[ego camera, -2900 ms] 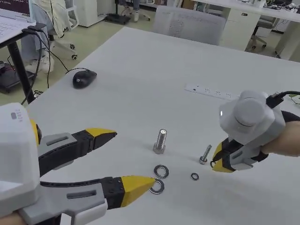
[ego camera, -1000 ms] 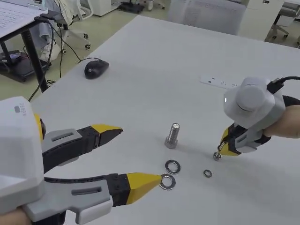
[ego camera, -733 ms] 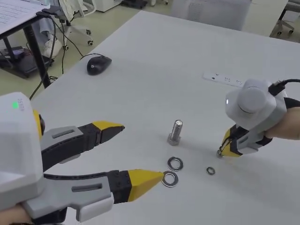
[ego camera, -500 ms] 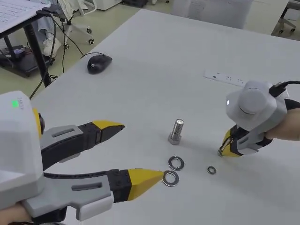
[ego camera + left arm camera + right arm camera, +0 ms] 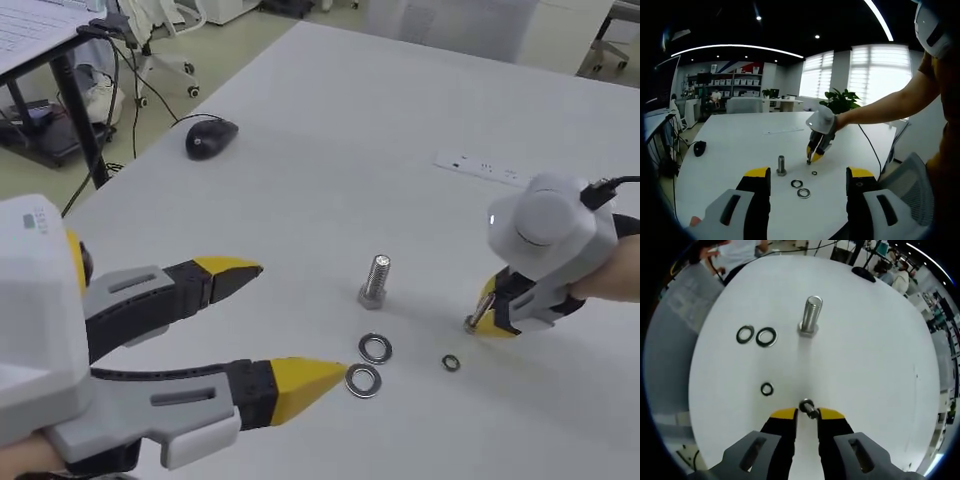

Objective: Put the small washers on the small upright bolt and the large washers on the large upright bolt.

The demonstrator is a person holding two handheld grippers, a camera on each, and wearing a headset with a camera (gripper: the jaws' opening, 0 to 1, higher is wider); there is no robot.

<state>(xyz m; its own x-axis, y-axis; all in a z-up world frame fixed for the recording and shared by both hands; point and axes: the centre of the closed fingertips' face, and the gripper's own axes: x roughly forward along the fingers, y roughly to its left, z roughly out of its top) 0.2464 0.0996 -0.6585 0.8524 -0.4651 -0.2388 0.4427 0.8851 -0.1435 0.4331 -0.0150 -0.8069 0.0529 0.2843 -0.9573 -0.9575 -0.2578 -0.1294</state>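
Observation:
The large bolt (image 5: 374,280) (image 5: 810,315) stands upright mid-table. In front of it lie two large washers (image 5: 375,348) (image 5: 362,380), side by side flat on the table. A small washer (image 5: 451,362) (image 5: 767,388) lies to their right. My right gripper (image 5: 490,315) (image 5: 808,413) is shut on the small bolt (image 5: 478,312) (image 5: 807,406), which tilts with its head on the table. My left gripper (image 5: 290,320) (image 5: 809,172) hovers open at the near left, one yellow tip just beside the nearer large washer (image 5: 803,193).
A black mouse (image 5: 211,137) lies at the far left of the white table (image 5: 330,170), and a white power strip (image 5: 480,168) at the far right. The table's left edge runs diagonally, with a desk and office chairs beyond it.
My right gripper has come over the leaning small bolt and closed on it, holding it a little steeper. The left gripper stays open in place. The head camera has shifted.

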